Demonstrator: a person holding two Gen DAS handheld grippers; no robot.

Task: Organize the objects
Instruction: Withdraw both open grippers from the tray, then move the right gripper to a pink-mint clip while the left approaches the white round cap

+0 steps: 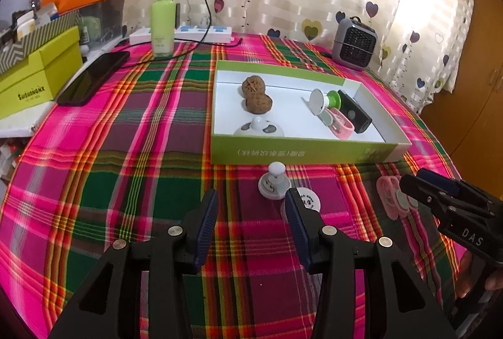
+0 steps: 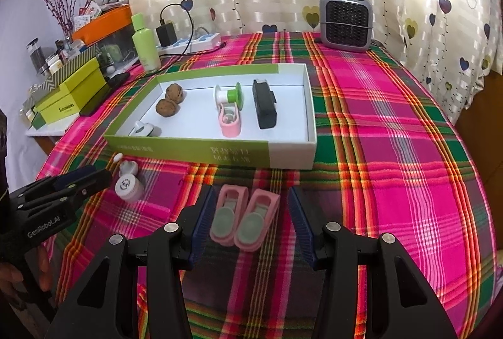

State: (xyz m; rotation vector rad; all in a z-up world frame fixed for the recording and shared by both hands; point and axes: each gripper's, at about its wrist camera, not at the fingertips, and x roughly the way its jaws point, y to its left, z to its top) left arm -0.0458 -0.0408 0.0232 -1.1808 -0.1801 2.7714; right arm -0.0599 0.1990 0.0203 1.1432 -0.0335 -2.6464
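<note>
The surface [image 2: 393, 125] under its plaid cloth is wide, with much free room on its right side, and it drops away at the near and right edges. The green and white box [image 2: 289, 153] stands in the middle, already holding two walnuts [image 2: 171, 101], a spool, one pink clip, a black device and a white stamp.

My right jaws [image 2: 248, 222] stand half open around the two pink clips [image 2: 243, 219], which lie side by side touching each other, and my pads do not press them. I think I could catch both together, or push one away.

My left jaws [image 1: 251, 219] are also half open and empty, low over the cloth. The two white stamps [image 1: 273, 182] lie beside their right finger, so it may knock them. The box's front wall is near, and a low carry could hit it.
</note>
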